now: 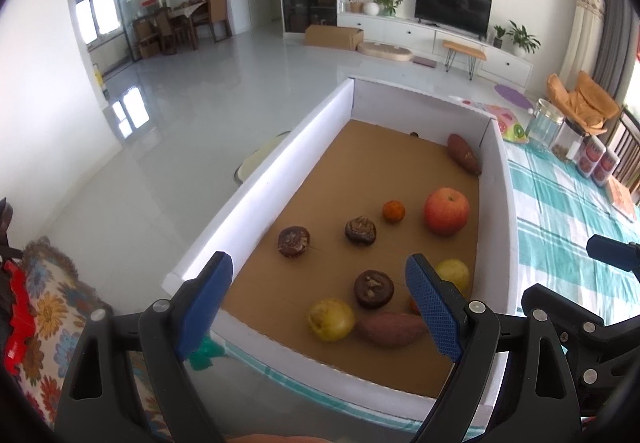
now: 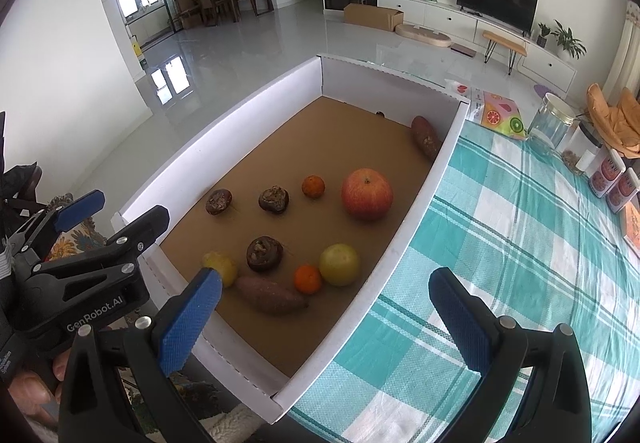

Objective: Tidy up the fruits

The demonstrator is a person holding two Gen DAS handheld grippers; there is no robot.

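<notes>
A white-walled box (image 1: 256, 195) (image 2: 224, 131) with a brown cardboard floor holds loose produce. Inside lie a red apple (image 1: 446, 210) (image 2: 367, 194), a small orange (image 1: 393, 211) (image 2: 313, 186), three dark brown lumps (image 1: 360, 230) (image 2: 264, 253) and two yellow fruits (image 1: 331, 319) (image 2: 339, 264). There are also a second orange (image 2: 307, 278), a near sweet potato (image 1: 390, 329) (image 2: 270, 295) and one in the far corner (image 1: 463, 153) (image 2: 426, 137). My left gripper (image 1: 320, 307) (image 2: 116, 215) hovers open over the box's near left end. My right gripper (image 2: 326, 321) (image 1: 580, 275) stands open across the near right wall, holding nothing.
The box rests on a table with a teal checked cloth (image 2: 520, 243). At the far right stand a glass jar (image 2: 550, 123) (image 1: 544, 123), printed cans (image 2: 612, 179) and a fruit-patterned packet (image 2: 500, 115). A floral cushion (image 1: 48, 307) lies at the left, past the table edge.
</notes>
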